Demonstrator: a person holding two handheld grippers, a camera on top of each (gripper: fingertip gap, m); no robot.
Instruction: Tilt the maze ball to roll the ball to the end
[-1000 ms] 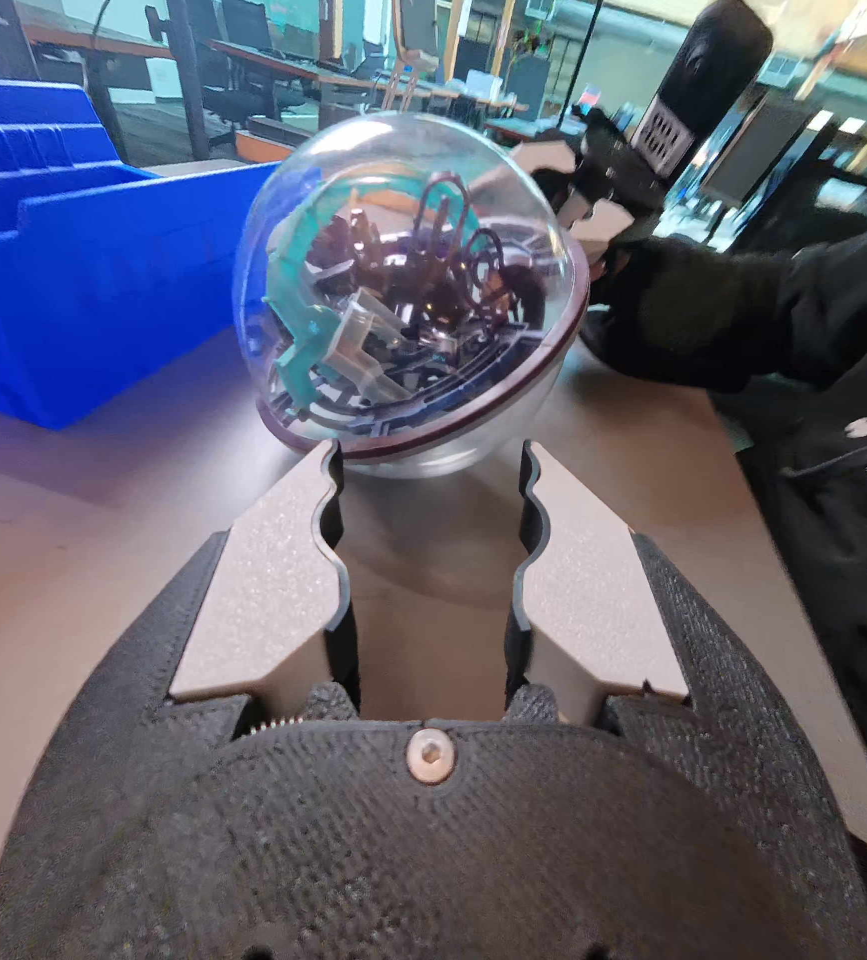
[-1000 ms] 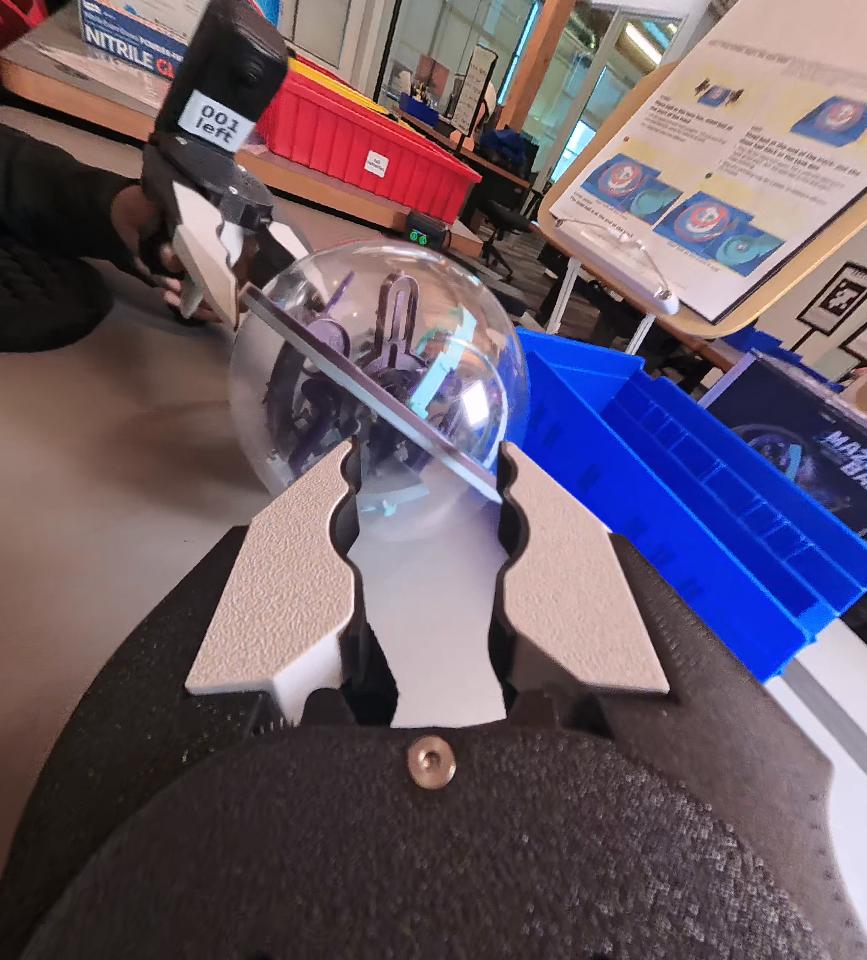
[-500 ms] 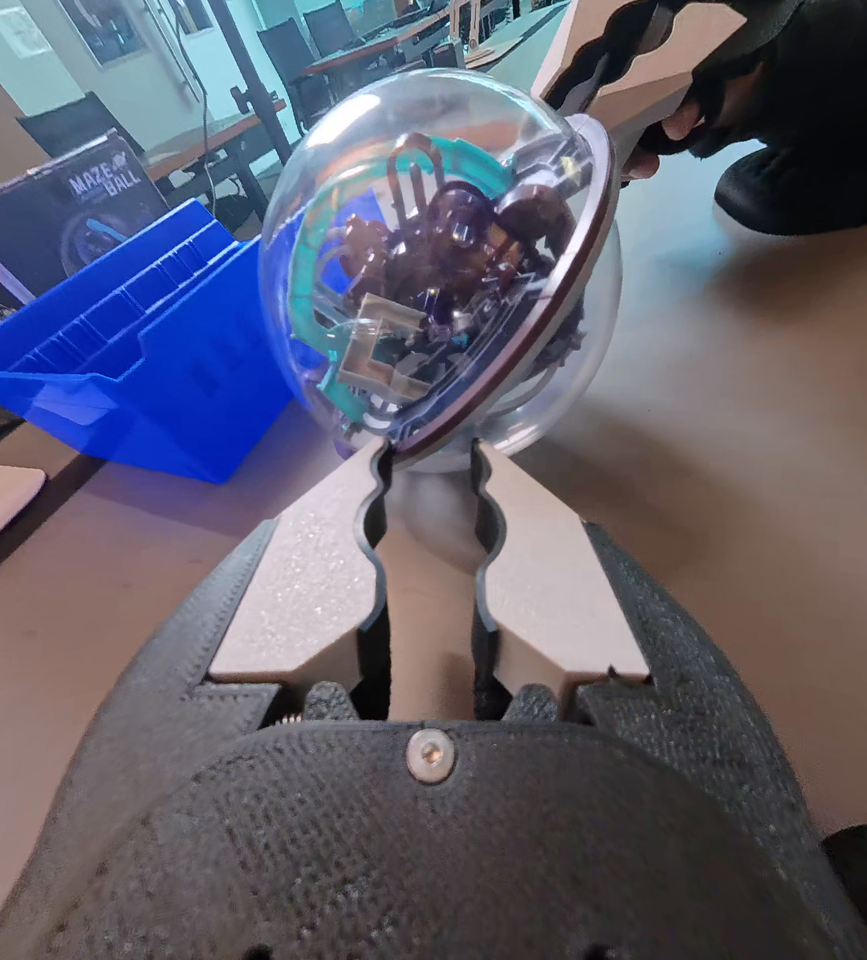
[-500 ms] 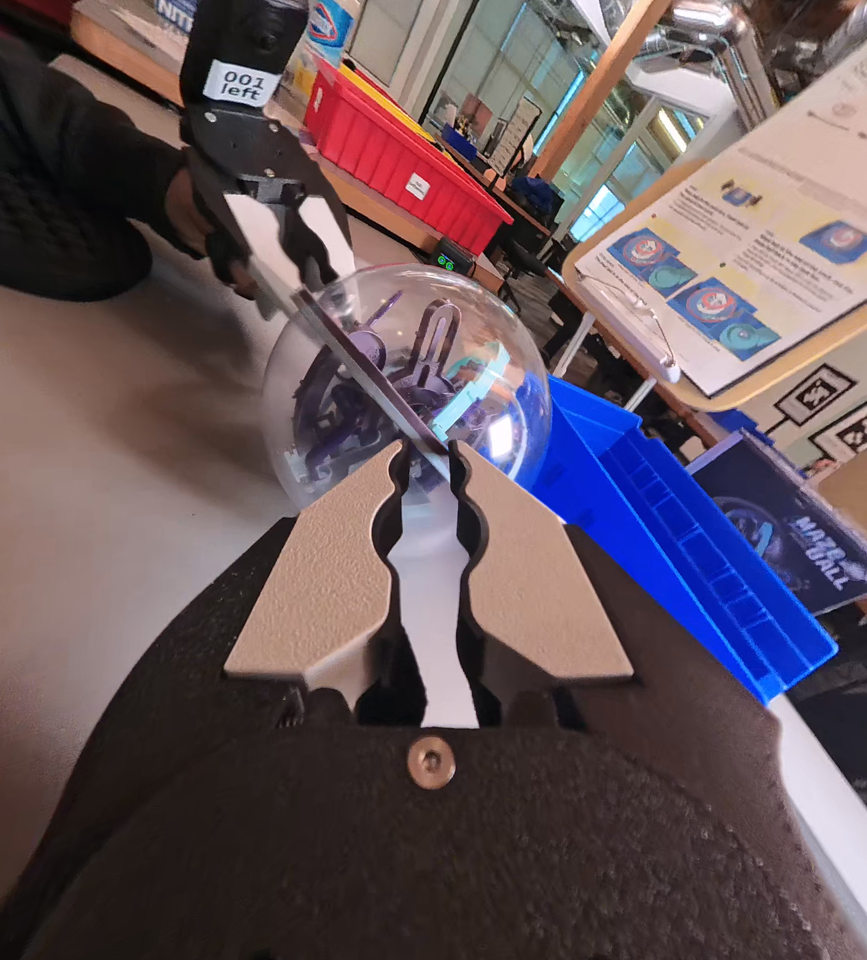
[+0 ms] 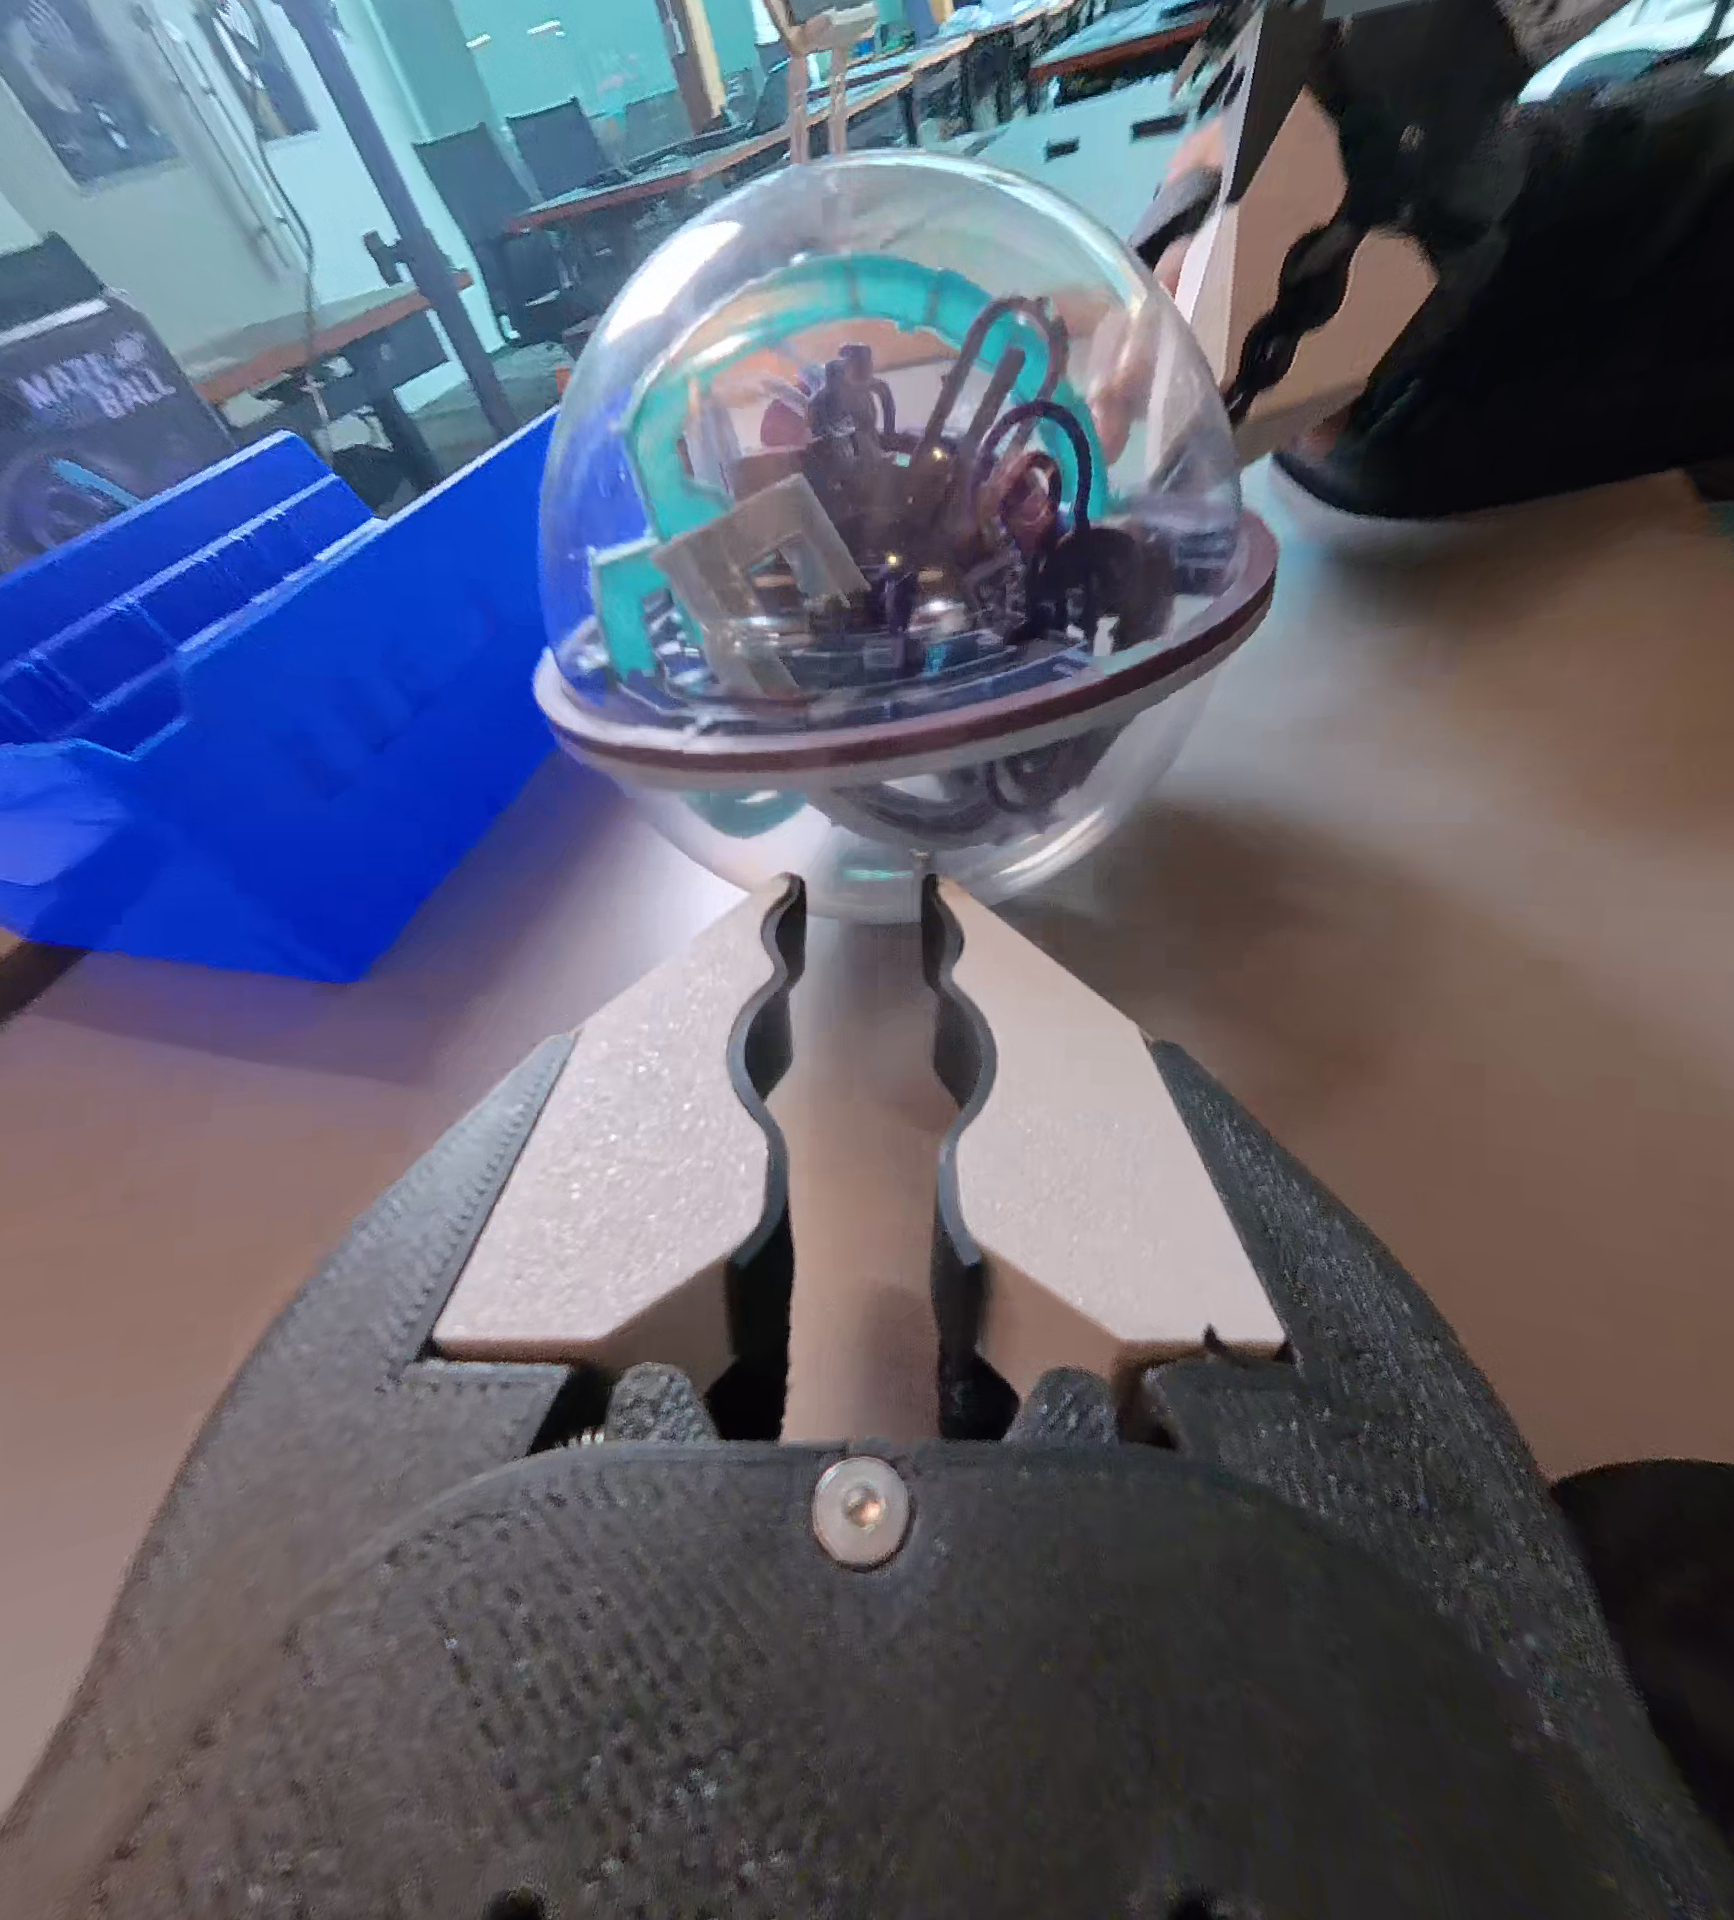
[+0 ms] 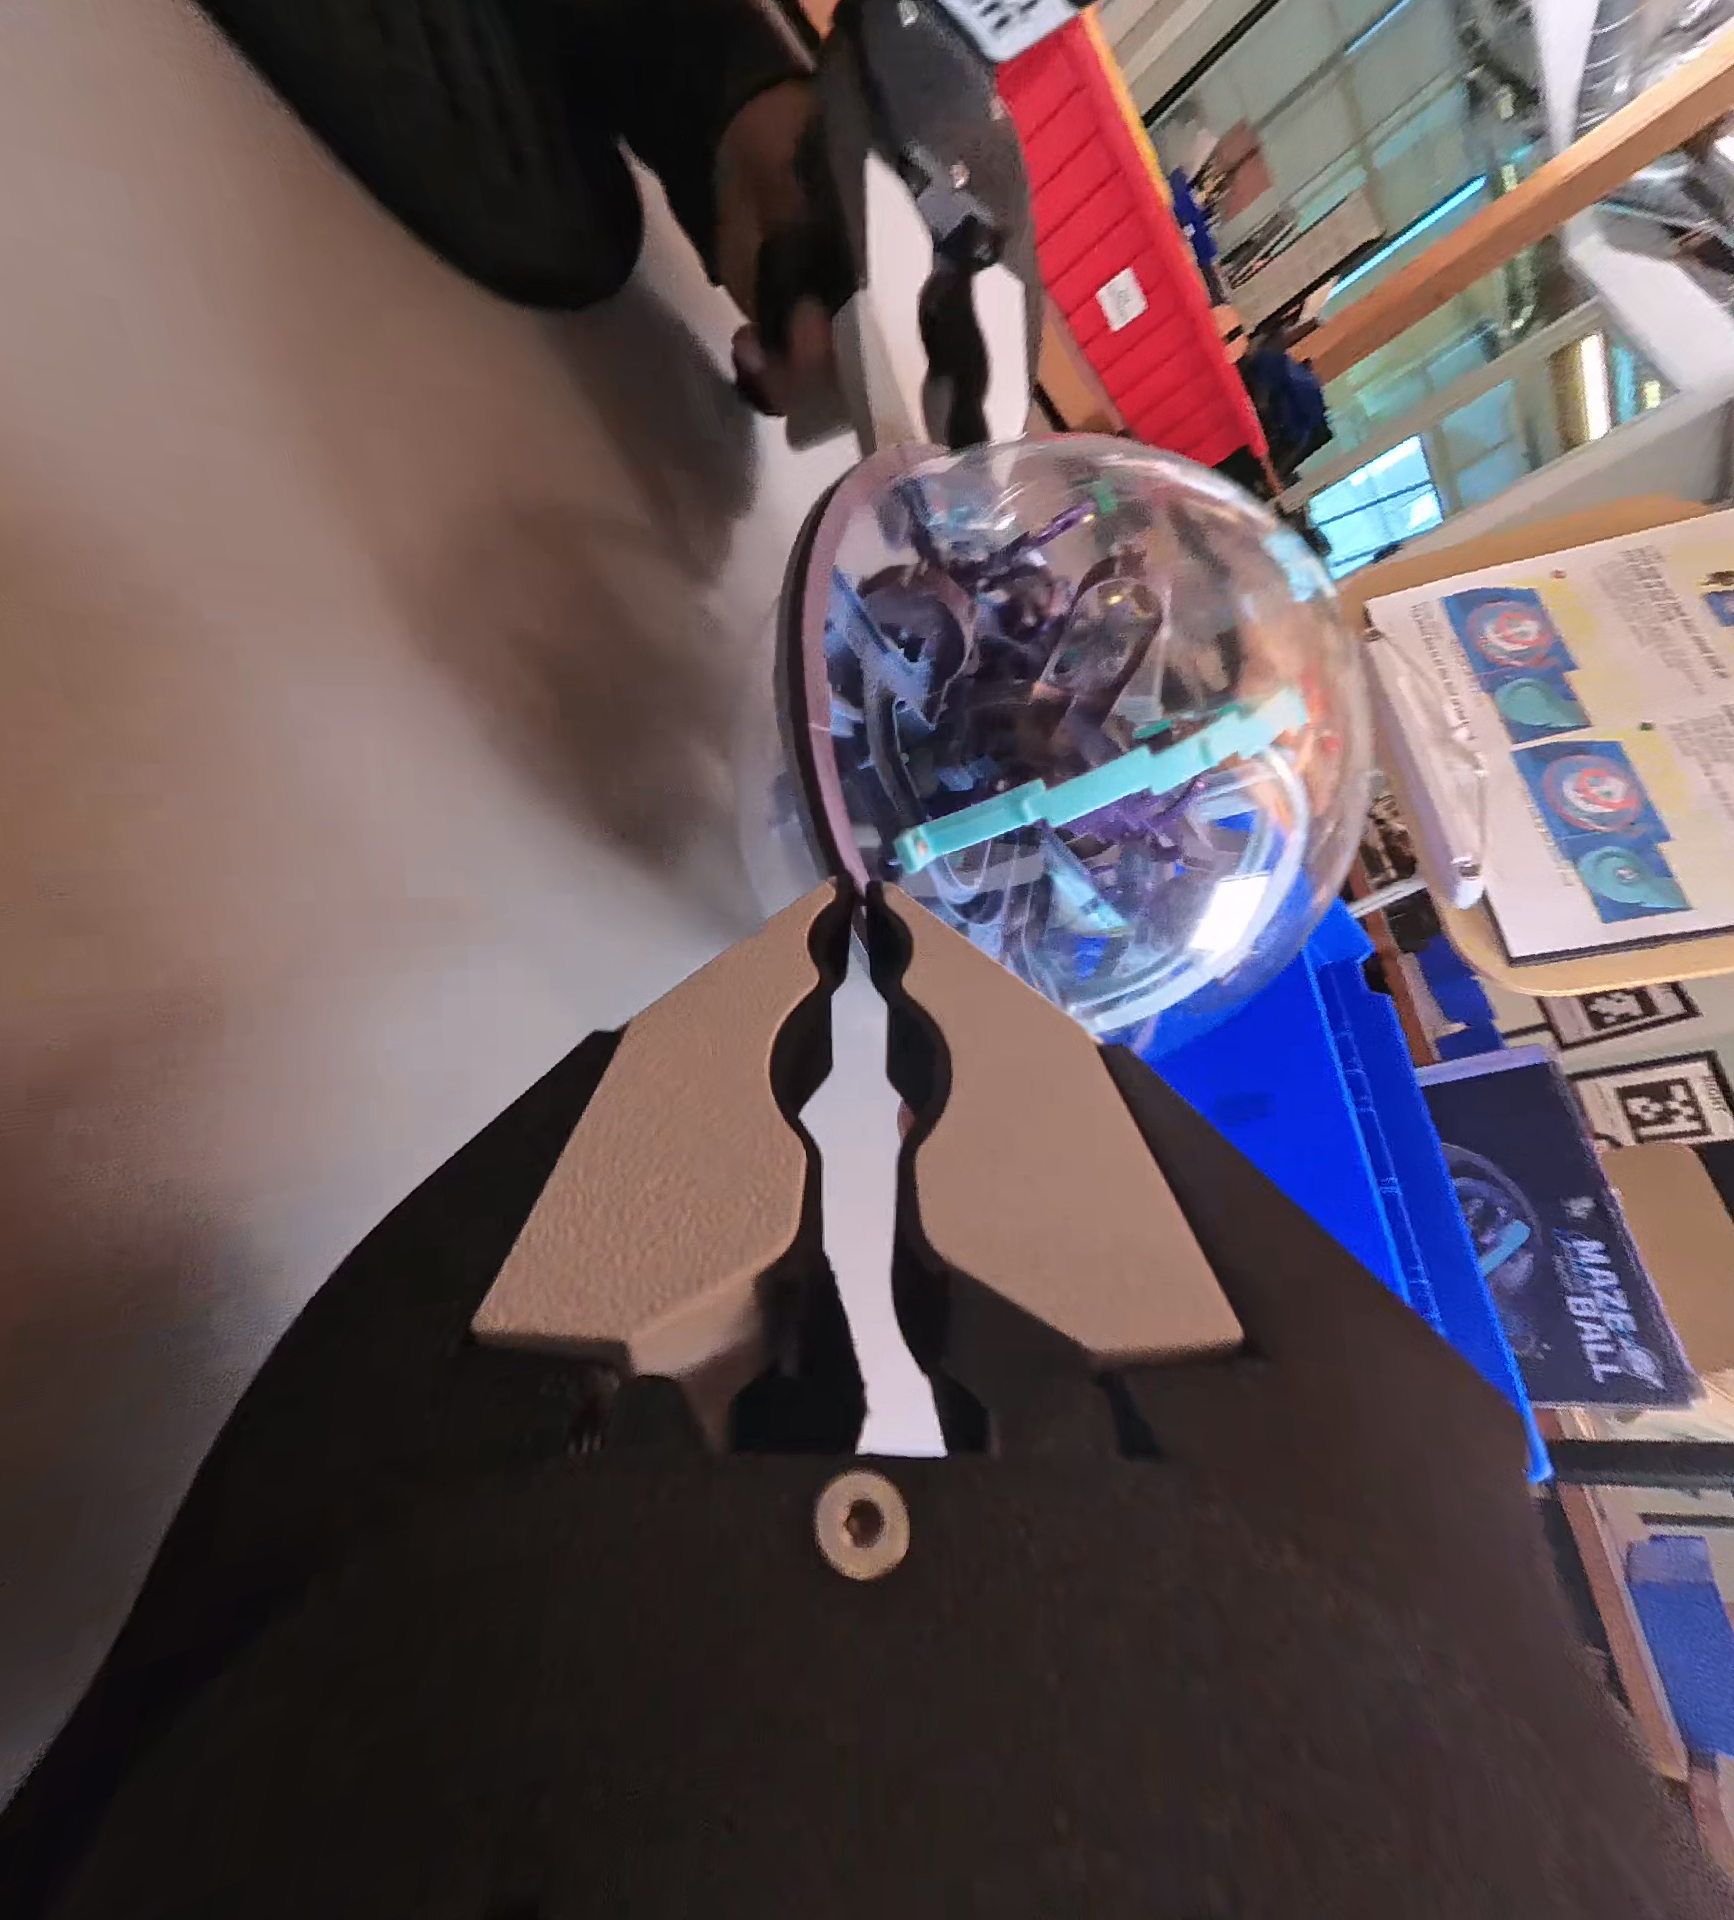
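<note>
Right claw pinches the maze ball rim beside its lettered box.

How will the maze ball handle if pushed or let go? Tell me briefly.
The maze ball is a smooth clear sphere, so it would likely roll freely on the table and slip in a loose grip. Its thin rim, pinched by the right gripper, looks the surest hold. The shell seems stiff, perhaps crackable.

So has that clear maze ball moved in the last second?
Yes. In the left wrist view the maze ball has been lifted and turned: its dark rim ran steeply slanted beside the blue bin half a second ago and now lies nearly level.
</note>
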